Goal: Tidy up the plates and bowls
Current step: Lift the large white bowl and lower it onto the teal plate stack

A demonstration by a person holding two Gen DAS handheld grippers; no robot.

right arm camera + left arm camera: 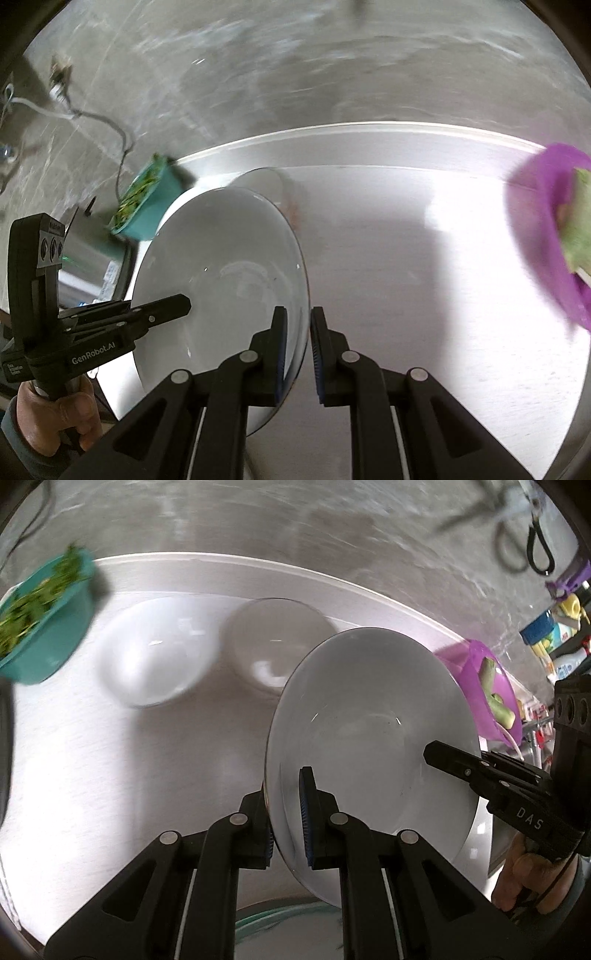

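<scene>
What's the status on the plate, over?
Left gripper and right gripper both clamped on opposite rims of the white plate. Plate off the table, tilted. Two bowls beyond it.

Plate [369, 738] held above worktop [110, 775]; two bowls [151, 653] behind it, side by side.

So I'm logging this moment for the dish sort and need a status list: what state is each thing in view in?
White plate: lifted, tilted, gripped at two opposite rim spots.
Left gripper: shut on the plate's rim.
Right gripper: shut on the plate's rim.
White bowl: on the table, upright, empty.
Clear bowl: on the table, upright, looks empty.
Teal container: holds greens.
Purple bowl: holds pale green pieces.
</scene>
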